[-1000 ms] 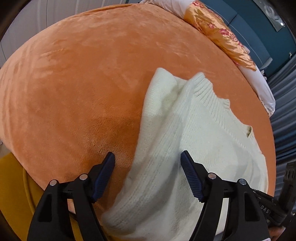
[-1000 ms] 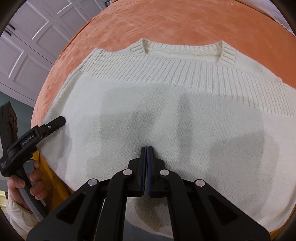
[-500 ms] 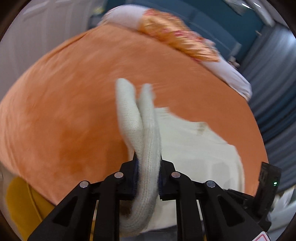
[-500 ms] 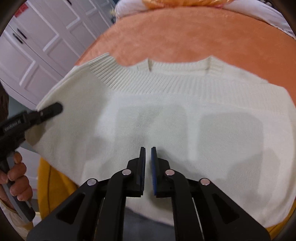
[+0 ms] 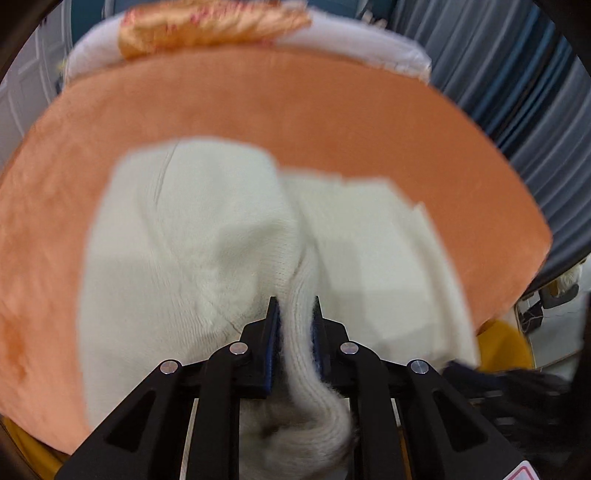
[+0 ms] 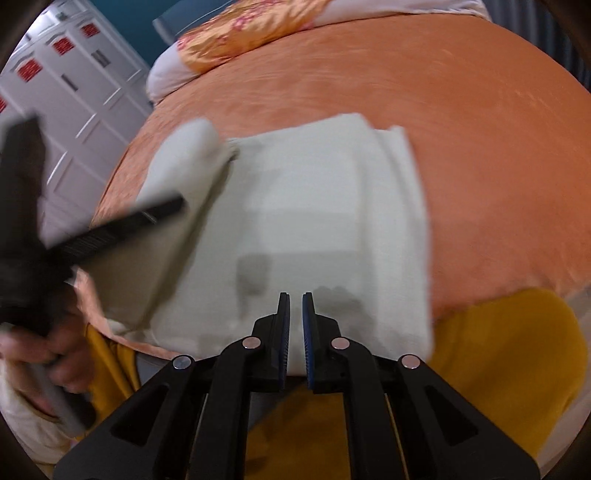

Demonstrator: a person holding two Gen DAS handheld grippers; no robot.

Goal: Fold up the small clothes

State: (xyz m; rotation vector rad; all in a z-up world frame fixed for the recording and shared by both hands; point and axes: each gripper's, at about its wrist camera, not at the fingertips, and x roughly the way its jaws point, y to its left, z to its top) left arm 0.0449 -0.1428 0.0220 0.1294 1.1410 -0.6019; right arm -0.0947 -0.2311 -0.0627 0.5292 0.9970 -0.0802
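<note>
Cream knit sweater (image 5: 207,236) lies on an orange bed cover (image 5: 332,110), toward its near edge, with its left part lifted and turned over toward the middle. Left tongs (image 5: 294,308) are pinching a thick ribbed fold of the sweater between the blue pads; the knit bulges out behind the fingers toward the camera. In the right wrist view the same tongs (image 6: 173,205) appear as a blurred black bar at the left side of the sweater (image 6: 314,229), held by the person's left hand (image 6: 55,365) at the lower left.

Right tongs (image 6: 295,301) hover over the sweater's near edge, fingers nearly together with a narrow gap between the blue pads and no cloth between them. A folded layer shows along the sweater's right side. At the far end of the bed lies an orange patterned pillow (image 6: 251,29) on white bedding (image 6: 162,77). White panelled cupboards (image 6: 66,88) stand at the left, and grey curtains (image 5: 517,92) hang at the right.
</note>
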